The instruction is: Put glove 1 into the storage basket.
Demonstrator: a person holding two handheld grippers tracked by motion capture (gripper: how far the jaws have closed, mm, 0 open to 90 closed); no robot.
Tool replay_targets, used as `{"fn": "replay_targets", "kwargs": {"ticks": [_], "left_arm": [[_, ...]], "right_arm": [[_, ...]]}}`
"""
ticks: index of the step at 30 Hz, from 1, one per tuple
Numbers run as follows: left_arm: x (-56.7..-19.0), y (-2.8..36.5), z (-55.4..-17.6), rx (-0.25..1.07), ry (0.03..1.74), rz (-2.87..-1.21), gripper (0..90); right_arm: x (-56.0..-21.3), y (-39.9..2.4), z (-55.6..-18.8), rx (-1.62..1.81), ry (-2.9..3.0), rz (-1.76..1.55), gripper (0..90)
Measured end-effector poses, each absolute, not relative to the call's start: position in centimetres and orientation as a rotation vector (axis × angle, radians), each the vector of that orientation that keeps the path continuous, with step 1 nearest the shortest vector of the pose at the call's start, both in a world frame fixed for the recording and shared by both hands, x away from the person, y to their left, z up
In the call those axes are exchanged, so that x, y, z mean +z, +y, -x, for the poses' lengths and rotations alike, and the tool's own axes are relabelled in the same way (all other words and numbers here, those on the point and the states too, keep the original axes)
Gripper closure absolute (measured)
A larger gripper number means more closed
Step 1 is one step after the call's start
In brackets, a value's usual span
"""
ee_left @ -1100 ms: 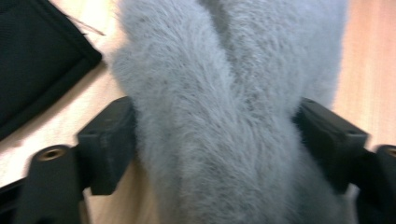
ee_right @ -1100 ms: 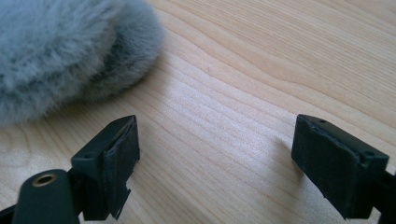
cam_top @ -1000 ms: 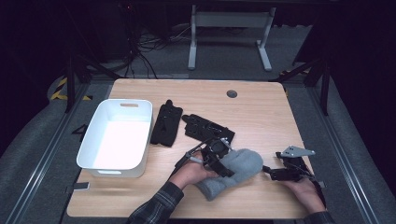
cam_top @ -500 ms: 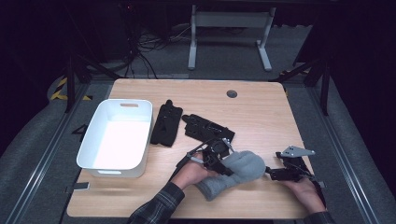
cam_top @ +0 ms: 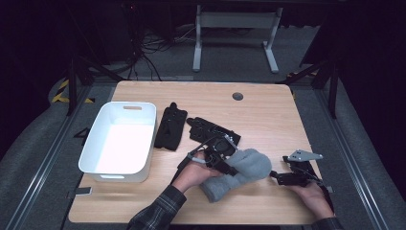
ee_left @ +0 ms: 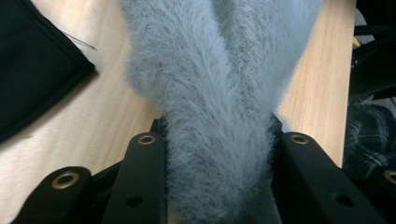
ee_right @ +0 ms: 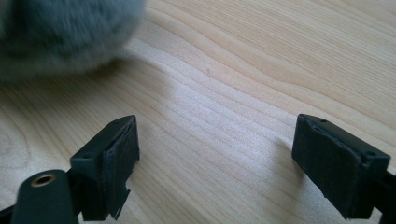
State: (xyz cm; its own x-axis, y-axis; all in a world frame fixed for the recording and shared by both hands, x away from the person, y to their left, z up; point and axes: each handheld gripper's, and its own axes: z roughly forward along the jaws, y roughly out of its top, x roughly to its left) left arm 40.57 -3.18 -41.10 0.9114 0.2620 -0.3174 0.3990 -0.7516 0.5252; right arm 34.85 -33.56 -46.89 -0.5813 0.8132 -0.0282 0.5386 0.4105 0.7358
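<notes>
A grey fuzzy mitten [cam_top: 246,167] lies near the table's front, right of centre. My left gripper [cam_top: 231,166] is shut on it; the jaws have just been closing. In the left gripper view both pads squeeze a fold of the grey fleece [ee_left: 219,93], and my left gripper [ee_left: 219,140] holds it just above the wood. My right gripper [cam_top: 275,176] rests low at the front right, pointing at the mitten's end. In the right gripper view my right gripper [ee_right: 215,140] stands open over bare wood, with the mitten [ee_right: 60,32] blurred at the upper left.
A white bin [cam_top: 149,139] stands at the left of the table. Two black gloves lie mid-table: one [cam_top: 171,127] beside the bin, the other [cam_top: 208,129] just behind my left hand. A round cable hole [cam_top: 237,96] sits near the far edge.
My left gripper has closed on the grey mitten and risen slightly with it. The right gripper has stayed where it was.
</notes>
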Motion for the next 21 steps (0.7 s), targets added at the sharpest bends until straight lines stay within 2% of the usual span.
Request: {"fn": "replay_targets", "kwargs": {"ticks": [13, 16, 19, 21], "left_arm": [[-37.5, -0.5, -41.2, -0.218, 0.499, -2.421, 65.5], [-36.7, 0.5, -41.4, -0.195, 0.52, -2.418, 65.5], [-35.9, 1.6, -41.6, -0.174, 0.547, -2.409, 65.5], [-35.3, 2.4, -41.8, -0.157, 0.565, -2.403, 65.5]], "right_arm": [[-46.9, -33.5, -34.9, 0.983, 2.288, -1.162, 13.9], [-46.9, -33.5, -34.9, 0.974, 2.289, -1.171, 10.2], [-47.0, -33.4, -35.1, 0.949, 2.299, -1.186, 0.8], [-47.0, -33.4, -35.1, 0.945, 2.3, -1.192, 0.5]]}}
